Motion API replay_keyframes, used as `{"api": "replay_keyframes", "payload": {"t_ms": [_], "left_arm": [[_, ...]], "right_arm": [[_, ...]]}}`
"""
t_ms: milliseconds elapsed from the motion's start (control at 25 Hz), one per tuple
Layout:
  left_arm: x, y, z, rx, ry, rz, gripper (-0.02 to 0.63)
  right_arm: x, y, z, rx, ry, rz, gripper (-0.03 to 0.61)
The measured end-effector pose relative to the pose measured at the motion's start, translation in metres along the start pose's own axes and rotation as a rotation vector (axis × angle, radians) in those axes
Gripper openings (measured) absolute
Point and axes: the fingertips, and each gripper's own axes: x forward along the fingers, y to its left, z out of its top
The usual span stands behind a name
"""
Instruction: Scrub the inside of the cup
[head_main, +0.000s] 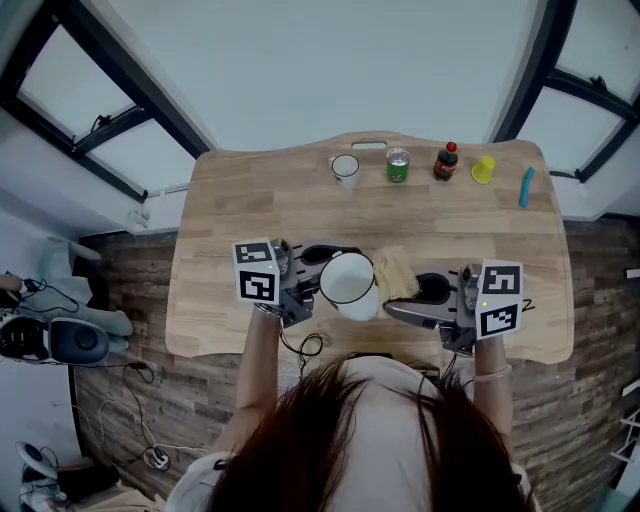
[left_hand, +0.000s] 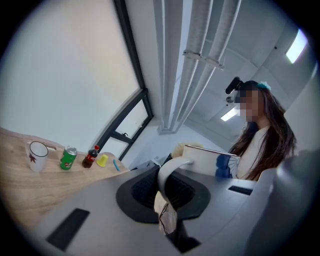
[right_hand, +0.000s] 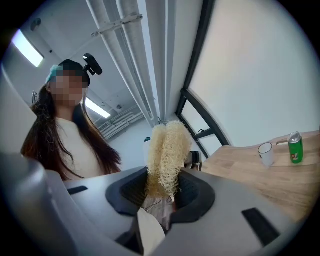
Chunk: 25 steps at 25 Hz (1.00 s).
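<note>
Near edge of the wooden table (head_main: 220, 215), as I log it from the head view:

1. Left gripper (head_main: 312, 283): jaws closed on the handle (left_hand: 172, 172) of the cup (head_main: 347, 280). In the left gripper view I see the white handle loop pinched between the dark pads, with the cup body beyond it.
2. Cup: white, held above the table's front edge between the two grippers, its mouth turned up toward the head camera. I see a pale interior.
3. Right gripper (head_main: 415, 297): jaws clamped on the loofah scrubber (right_hand: 167, 157). In the right gripper view I see the straw-coloured fibrous pad standing up out of the pads, folded on itself.
4. Loofah scrubber, position: just beside the cup's rim on its right side and outside the mouth. I cannot tell whether it touches the rim.

Far edge of the table, a row well apart from the grippers, left to right:

5. Small white mug (head_main: 345, 168).
6. Green can (head_main: 398, 165), upright.
7. Dark bottle (head_main: 446, 161) with a red cap, upright.
8. Yellow cup (head_main: 483, 169).
9. Blue pen-like item (head_main: 526, 186), lying near the right corner; I cannot make out its kind.
</note>
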Motion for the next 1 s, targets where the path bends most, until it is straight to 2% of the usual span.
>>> {"api": "replay_keyframes", "payload": {"t_ms": [1000], "left_arm": [[0.014, -0.032, -0.007, -0.047, 0.057, -0.232, 0.023]], "right_arm": [[0.002, 0.02, 0.001, 0.059, 0.018, 0.175, 0.127]]}}
